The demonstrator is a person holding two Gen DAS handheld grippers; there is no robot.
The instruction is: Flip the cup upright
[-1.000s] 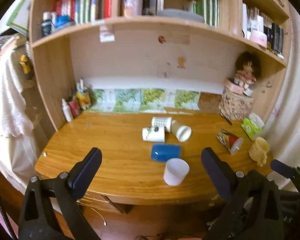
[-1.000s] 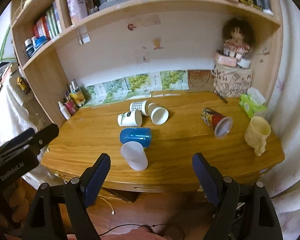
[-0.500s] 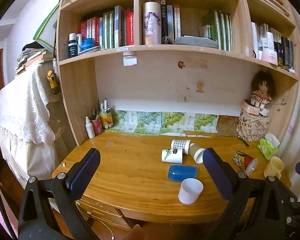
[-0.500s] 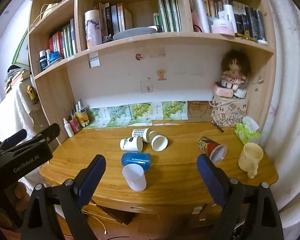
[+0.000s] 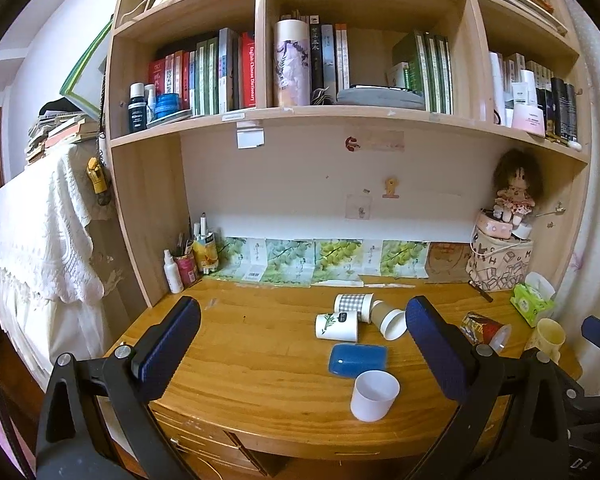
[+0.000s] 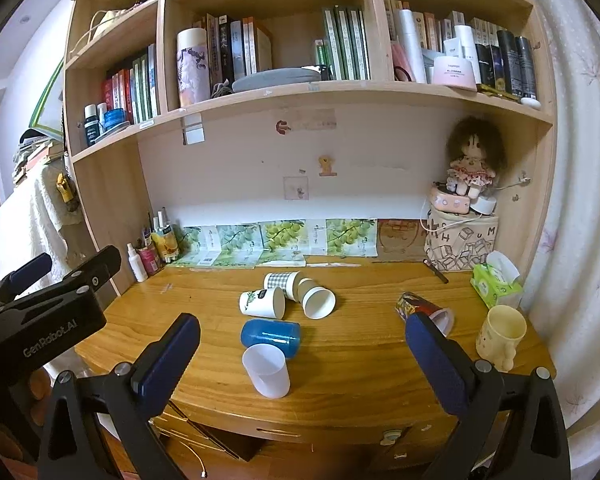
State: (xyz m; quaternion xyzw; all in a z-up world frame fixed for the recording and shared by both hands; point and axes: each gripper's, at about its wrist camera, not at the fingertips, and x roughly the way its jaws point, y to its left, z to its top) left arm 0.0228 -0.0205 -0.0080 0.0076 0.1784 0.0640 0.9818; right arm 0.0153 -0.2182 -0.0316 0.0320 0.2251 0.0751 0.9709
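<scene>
Several cups are on the wooden desk (image 5: 260, 360). A white plastic cup (image 5: 374, 396) (image 6: 267, 370) stands upright near the front edge. Behind it a blue cup (image 5: 358, 359) (image 6: 271, 337) lies on its side. Further back lie a leaf-print paper cup (image 5: 337, 325) (image 6: 262, 302), a checked cup (image 5: 353, 304) (image 6: 281, 281) and a plain paper cup (image 5: 389, 320) (image 6: 315, 300). A red patterned cup (image 5: 485, 327) (image 6: 422, 307) lies at the right. My left gripper (image 5: 300, 340) and right gripper (image 6: 300, 356) are open, empty, held back in front of the desk.
A cream mug (image 6: 500, 336) stands upright at the desk's right end, by a green tissue pack (image 6: 494, 284). A patterned bag with a doll (image 6: 462, 248) fills the back right corner. Bottles and pen pots (image 6: 152, 252) stand at back left. Bookshelves overhang the desk.
Both grippers have pulled back and tilted up, so the desk sits lower and farther in both views and more shelving shows. The cups have not moved.
</scene>
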